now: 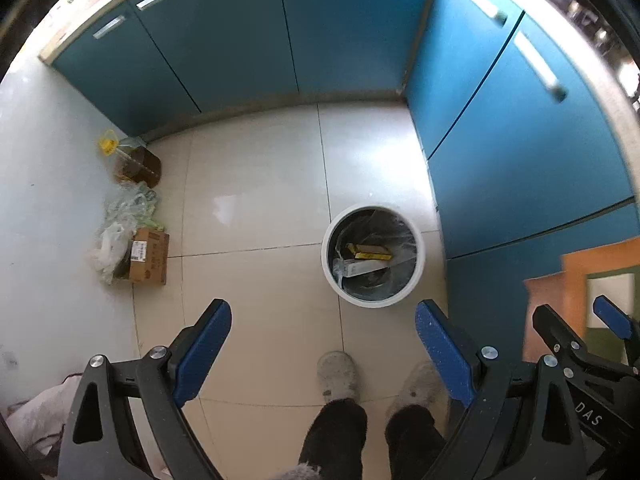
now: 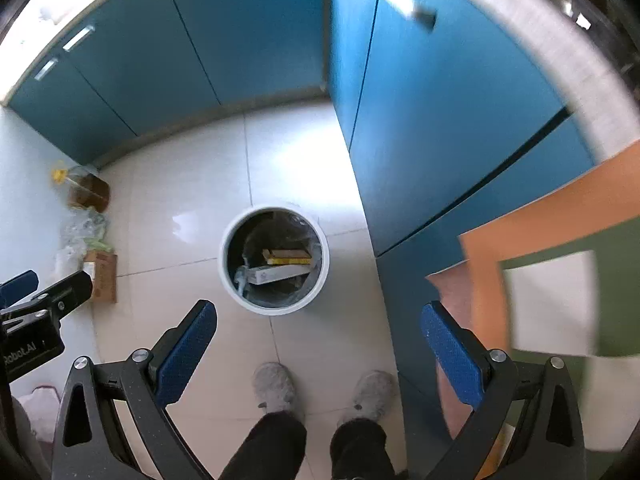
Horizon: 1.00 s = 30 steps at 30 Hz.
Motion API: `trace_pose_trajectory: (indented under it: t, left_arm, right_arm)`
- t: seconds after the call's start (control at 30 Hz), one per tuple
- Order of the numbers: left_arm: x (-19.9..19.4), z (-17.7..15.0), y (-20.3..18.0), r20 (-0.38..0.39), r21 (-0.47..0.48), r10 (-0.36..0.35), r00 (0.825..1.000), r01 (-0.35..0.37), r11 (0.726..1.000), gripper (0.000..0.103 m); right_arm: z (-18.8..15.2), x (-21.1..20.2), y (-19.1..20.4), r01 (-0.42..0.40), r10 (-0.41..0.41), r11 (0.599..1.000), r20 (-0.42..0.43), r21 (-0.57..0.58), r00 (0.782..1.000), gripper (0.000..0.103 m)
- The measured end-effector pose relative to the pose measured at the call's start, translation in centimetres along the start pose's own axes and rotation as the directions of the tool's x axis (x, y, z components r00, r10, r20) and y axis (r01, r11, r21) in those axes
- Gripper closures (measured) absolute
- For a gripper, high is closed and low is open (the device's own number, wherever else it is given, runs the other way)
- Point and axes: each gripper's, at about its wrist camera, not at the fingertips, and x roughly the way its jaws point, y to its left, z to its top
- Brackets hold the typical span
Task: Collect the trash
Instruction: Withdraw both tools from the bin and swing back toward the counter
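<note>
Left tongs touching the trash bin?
Apart. The left wrist view shows bare floor tile between the open left tongs and the white trash bin beyond them.

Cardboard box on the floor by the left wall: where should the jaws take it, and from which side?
The cardboard box lies flat beside the plastic bags. Probably come from above and pinch its right edge, the one facing the open floor; bags crowd its wall side. Both the left gripper and right gripper are open and empty.

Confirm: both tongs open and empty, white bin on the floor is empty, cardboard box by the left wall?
Not quite. The white bin isn't empty: the right wrist view shows a yellow box and a white box inside. Left tongs and right tongs are open, empty; cardboard box is by the wall.
</note>
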Motion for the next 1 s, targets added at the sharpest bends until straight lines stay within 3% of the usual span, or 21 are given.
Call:
trace_pose_trajectory:
  t: [0.3, 0.57, 0.7, 0.8, 0.9, 1.0]
  left_arm:
    - [-10.1, -1.4, -0.3, 0.067, 0.008, 0.007, 0.998, -0.007, 1.000, 0.009]
    - [-16.1, -2.0, -1.6, 0.094, -0.022, 0.028, 0.995, -0.026, 0.999, 0.009]
    - [-18.3, -1.3, -5.4, 0.141, 0.030, 0.018, 0.990, -0.023, 0.999, 0.009]
    - [-19.3, -0.5, -9.9, 0.140, 0.095, -0.020, 0.990, 0.007, 0.995, 0.009]
    - [-19.3, -0.2, -16.7, 0.114, 0.203, -0.076, 0.991, 0.052, 0.978, 0.009]
    - [-17.2, -0.3, -24.4, 0.019, 0.310, -0.143, 0.990, 0.130, 0.942, 0.009]
  right_arm:
    - [-0.3, -13.1, -0.9, -0.037, 0.040, 0.998, 0.064, -0.050, 0.997, 0.000]
    - [-0.7, -17.9, -3.5, -0.158, 0.156, 0.987, 0.095, 0.013, 0.983, 0.000]
    - [-0.5, -19.7, -9.1, -0.209, 0.191, 0.966, 0.121, 0.154, 0.974, 0.000]
    - [-1.1, -20.9, -14.7, -0.193, 0.159, 0.945, 0.146, 0.263, 0.976, 0.000]
    - [-3.0, -22.2, -22.1, -0.110, 0.059, 0.919, 0.144, 0.377, 0.988, 0.000]
    - [-5.5, -22.2, -28.9, -0.028, -0.026, 0.880, 0.106, 0.474, 0.994, 0.000]
